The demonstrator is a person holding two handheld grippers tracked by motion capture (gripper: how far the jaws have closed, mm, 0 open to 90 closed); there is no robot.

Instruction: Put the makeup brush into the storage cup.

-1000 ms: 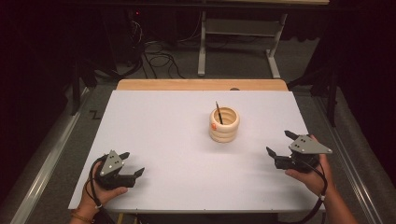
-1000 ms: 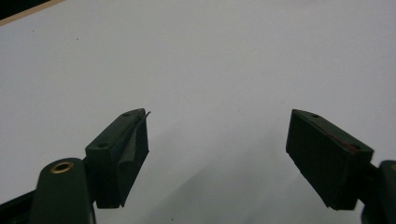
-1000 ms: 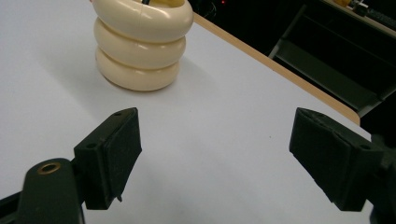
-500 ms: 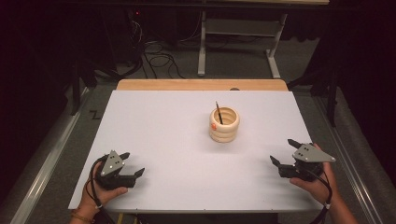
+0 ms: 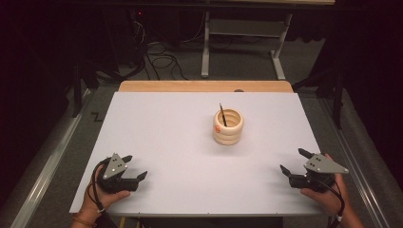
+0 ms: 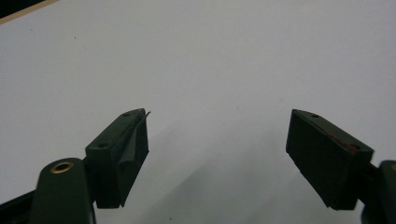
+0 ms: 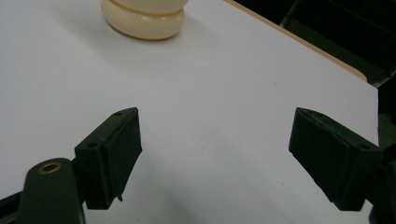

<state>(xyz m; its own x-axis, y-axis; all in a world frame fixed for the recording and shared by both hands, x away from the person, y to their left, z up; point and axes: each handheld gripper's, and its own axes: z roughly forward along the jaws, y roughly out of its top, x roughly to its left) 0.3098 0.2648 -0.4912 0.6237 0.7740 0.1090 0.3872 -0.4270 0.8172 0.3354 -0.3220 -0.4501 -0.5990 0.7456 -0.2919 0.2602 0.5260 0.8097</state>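
Note:
A cream ribbed cup [image 5: 228,127] made of stacked rings stands right of the white board's [image 5: 171,133] middle, with a thin dark stick [image 5: 222,114] leaning inside it and an orange spot on its left side. Its base shows in the right gripper view as the cream cup [image 7: 144,16] at the top. My left gripper [image 5: 134,166] rests at the board's front left corner, open and empty, jaws wide in the left gripper view [image 6: 217,144]. My right gripper [image 5: 295,162] sits at the front right, open and empty [image 7: 215,154].
The white board lies on a wooden table whose edge [image 5: 204,86] shows at the back. Beyond stand a metal desk frame [image 5: 242,38] and floor cables [image 5: 161,59]. A rail [image 5: 47,161] runs along the left floor.
My right gripper has moved down toward the front edge of the board and slightly right. The left gripper has stayed in place.

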